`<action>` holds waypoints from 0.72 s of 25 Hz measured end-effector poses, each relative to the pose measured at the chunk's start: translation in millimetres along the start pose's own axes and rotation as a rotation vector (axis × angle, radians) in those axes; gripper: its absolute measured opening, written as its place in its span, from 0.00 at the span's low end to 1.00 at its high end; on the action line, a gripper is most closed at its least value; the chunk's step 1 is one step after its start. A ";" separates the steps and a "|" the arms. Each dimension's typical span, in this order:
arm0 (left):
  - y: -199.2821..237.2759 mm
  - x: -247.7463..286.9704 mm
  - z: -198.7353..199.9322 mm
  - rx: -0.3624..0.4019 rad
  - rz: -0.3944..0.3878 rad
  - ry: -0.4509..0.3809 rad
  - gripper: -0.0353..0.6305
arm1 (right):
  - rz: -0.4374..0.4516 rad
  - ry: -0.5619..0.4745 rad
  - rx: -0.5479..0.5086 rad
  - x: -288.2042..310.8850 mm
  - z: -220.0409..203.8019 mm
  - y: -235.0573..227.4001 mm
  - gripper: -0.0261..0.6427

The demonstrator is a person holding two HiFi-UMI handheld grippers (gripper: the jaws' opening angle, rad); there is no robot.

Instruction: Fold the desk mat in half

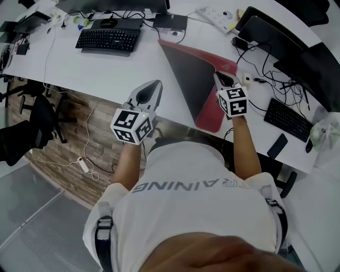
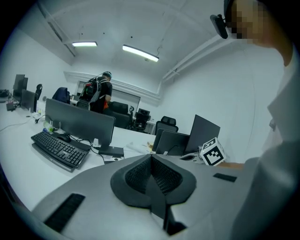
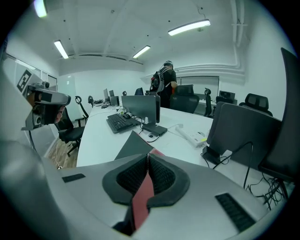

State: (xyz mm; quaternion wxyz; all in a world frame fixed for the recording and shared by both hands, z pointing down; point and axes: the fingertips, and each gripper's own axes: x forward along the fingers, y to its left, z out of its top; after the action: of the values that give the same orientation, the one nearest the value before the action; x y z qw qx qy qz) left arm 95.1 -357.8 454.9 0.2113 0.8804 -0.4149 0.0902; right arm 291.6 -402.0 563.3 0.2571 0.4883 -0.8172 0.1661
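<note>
The desk mat (image 1: 190, 74), grey on top and red underneath, lies on the white desk (image 1: 101, 71) with its right edge lifted and curled over, so the red side (image 1: 212, 112) shows. My right gripper (image 1: 225, 79) is shut on that lifted edge. In the right gripper view a red strip of the mat (image 3: 142, 197) runs between the closed jaws of the right gripper (image 3: 147, 161), and the grey mat (image 3: 135, 146) lies beyond. My left gripper (image 1: 153, 87) hovers over the desk's near edge left of the mat, jaws together and holding nothing (image 2: 151, 161).
A black keyboard (image 1: 109, 40) and a monitor base sit at the far side. Another keyboard (image 1: 287, 119), a phone (image 1: 277, 145), dark monitors (image 1: 276, 37) and cables crowd the right. A power strip (image 1: 218, 16) lies behind the mat. A person (image 2: 101, 93) stands far off.
</note>
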 end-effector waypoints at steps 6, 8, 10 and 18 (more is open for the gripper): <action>-8.1 11.0 -5.9 -0.012 0.023 0.015 0.09 | -0.039 0.023 0.044 7.1 -17.0 -44.5 0.09; -7.8 13.1 -8.0 -0.021 0.034 0.021 0.09 | -0.053 0.033 0.055 10.7 -22.1 -58.8 0.09; -7.5 14.7 -11.2 -0.028 0.044 0.028 0.09 | -0.068 0.051 0.036 15.1 -27.2 -70.8 0.09; -4.2 17.3 -18.8 -0.045 0.091 0.039 0.09 | -0.092 0.134 -0.062 42.2 -46.1 -106.7 0.09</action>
State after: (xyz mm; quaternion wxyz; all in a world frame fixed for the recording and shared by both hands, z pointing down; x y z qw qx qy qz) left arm 109.7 -359.0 476.3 0.2348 0.8536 -0.4524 0.1077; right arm 381.2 -457.9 627.5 0.3334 0.5048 -0.7798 0.1610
